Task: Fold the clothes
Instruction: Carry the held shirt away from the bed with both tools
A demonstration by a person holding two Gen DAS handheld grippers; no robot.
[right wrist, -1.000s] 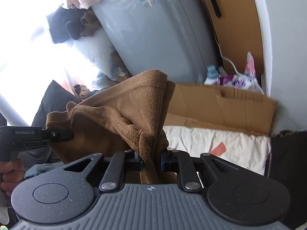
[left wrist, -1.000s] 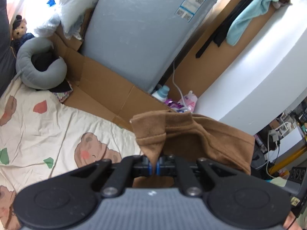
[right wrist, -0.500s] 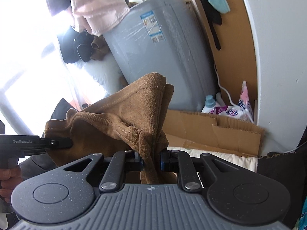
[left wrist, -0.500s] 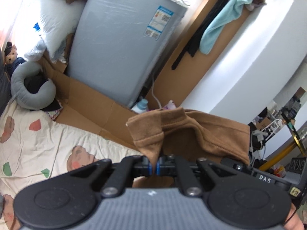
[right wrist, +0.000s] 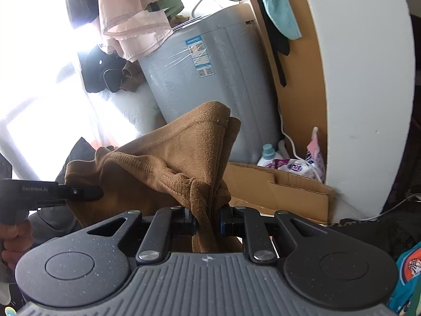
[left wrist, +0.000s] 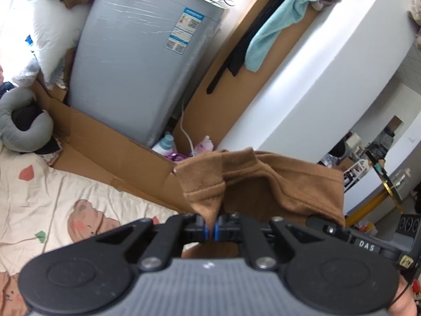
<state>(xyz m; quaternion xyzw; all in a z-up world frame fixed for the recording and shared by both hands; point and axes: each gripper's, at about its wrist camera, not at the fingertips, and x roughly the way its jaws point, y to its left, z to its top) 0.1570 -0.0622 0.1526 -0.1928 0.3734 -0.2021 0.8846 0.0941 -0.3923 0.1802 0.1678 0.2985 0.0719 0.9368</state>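
A brown garment [left wrist: 263, 184] hangs in the air, stretched between both grippers. My left gripper [left wrist: 210, 230] is shut on a hemmed corner of it, above the bear-print bed sheet [left wrist: 52, 202]. In the right wrist view my right gripper [right wrist: 208, 223] is shut on a bunched part of the same brown garment [right wrist: 181, 158]. The left gripper's finger [right wrist: 79, 192] shows at the left of that view, pinching the far edge, with a hand [right wrist: 13, 242] on its handle. The right gripper's body [left wrist: 363, 245] shows low at the right of the left wrist view.
A tall grey appliance [left wrist: 136, 63] stands behind flattened cardboard [left wrist: 105, 142] at the bed's edge. Detergent bottles [right wrist: 271, 155] and a white cable sit at its foot. A grey neck pillow [left wrist: 23, 129] lies at the left. A teal towel [left wrist: 281, 18] and black strap hang on the brown panel.
Both grippers have risen with the garment still held: the sheet has dropped lower in view and the top of the appliance and hanging clothes have come into sight.
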